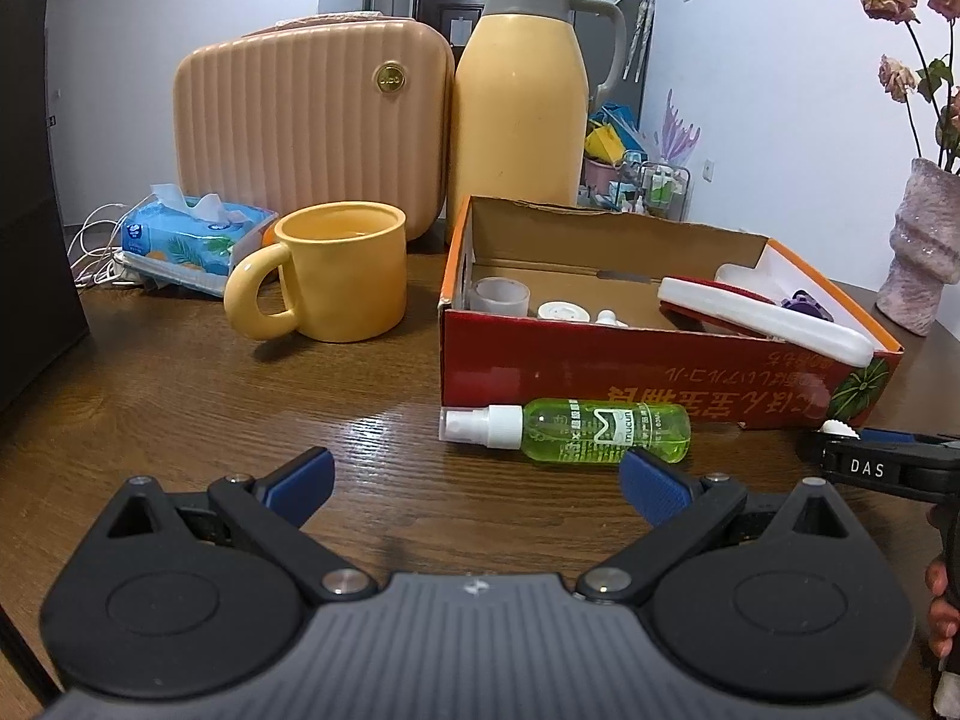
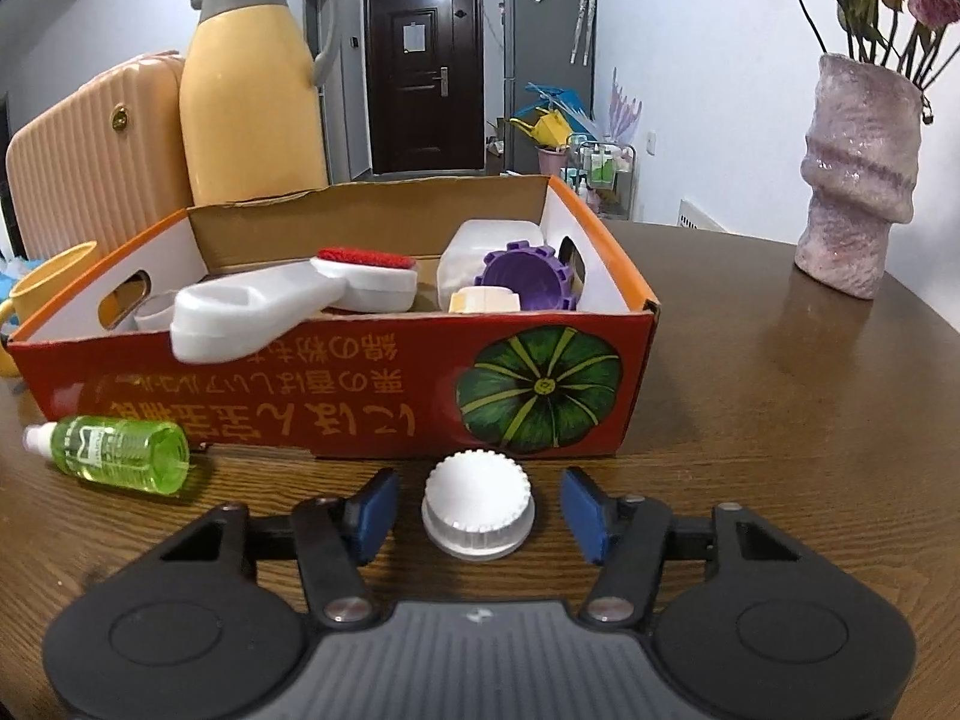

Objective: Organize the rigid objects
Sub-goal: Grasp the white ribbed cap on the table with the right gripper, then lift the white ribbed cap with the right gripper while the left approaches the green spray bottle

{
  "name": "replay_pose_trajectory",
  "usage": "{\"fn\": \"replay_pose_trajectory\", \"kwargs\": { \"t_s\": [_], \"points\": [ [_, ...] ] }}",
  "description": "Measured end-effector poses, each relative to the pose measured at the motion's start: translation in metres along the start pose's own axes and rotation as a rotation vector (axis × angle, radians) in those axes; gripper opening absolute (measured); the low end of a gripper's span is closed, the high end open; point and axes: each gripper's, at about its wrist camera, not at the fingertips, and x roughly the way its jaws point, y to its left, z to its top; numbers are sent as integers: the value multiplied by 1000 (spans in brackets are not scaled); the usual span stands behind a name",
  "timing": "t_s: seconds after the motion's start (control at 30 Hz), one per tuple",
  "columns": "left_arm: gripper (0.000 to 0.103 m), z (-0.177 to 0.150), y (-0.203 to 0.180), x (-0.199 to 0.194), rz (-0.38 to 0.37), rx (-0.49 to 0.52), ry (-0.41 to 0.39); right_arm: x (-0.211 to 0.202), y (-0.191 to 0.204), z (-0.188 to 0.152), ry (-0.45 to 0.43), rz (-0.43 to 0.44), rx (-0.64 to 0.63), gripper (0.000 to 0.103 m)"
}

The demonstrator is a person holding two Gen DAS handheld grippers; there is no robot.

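Cap in white, ridged, is seen sitting on the wooden surface between the right claw pads, which aren't touching it, just near the red box. Left claw is spread wide, nothing held, with the green spray bottle lying beyond it.

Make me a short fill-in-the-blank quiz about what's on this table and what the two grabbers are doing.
1. The white ribbed cap sits between the right gripper's blue pads, which do not yet ____ it.
2. The green spray bottle lies on its ____ before the red cardboard box.
3. The left gripper holds ____.
4. Beside the box stands a yellow ____.

Missing words: touch; side; nothing; mug
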Motion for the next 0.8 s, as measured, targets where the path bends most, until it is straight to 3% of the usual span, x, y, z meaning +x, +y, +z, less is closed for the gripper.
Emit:
{"fn": "replay_pose_trajectory", "kwargs": {
  "t_s": [0.03,0.07,0.57,0.8],
  "points": [
    [103,0,0,0,2,0,1,-1,-1,0,-3,5,0,41],
    [103,0,0,1,4,1,1,-1,-1,0,-6,12,3,40],
    [103,-1,-4,8,23,-1,26,-37,-9,-5,-109,35,12,39],
    [103,9,-15,20,57,-92,39,-55,-23,-11,-138,31,15,39]
  ]
}}
